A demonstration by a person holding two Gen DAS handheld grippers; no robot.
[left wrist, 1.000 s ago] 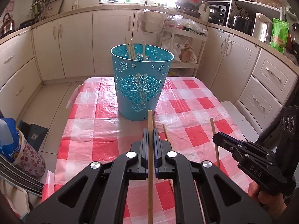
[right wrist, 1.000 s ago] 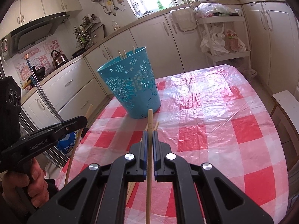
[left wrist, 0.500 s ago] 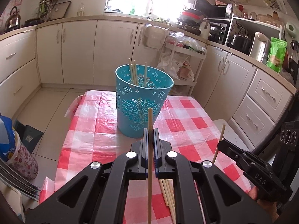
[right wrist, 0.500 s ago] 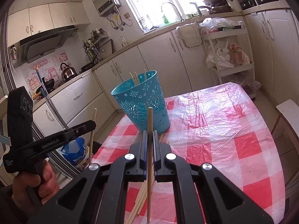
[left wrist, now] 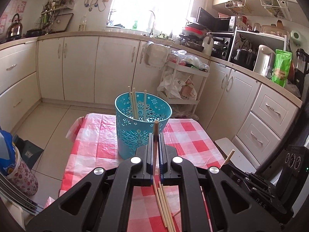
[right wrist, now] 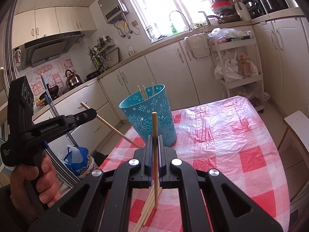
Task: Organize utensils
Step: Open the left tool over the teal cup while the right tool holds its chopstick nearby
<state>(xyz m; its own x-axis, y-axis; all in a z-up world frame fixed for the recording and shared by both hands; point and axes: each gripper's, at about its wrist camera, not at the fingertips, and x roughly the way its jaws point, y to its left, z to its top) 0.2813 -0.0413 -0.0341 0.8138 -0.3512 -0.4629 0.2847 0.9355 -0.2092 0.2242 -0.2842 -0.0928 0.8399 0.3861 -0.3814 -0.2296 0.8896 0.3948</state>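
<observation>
Loose chopsticks partly hidden under tongs, cut off by bottom edge; bin floor unseen.

Two grippers: left gripper clamps one chopstick, right gripper clamps one more chopstick. One teal basket on one checkered table, three chopsticks in basket poking above the rim. Loose chopsticks on table, about four in a bundle, exact count hard to tell since the gripper bodies cover part of them. One hand visible, on the left gripper's handle. Total chopsticks roughly nine.
</observation>
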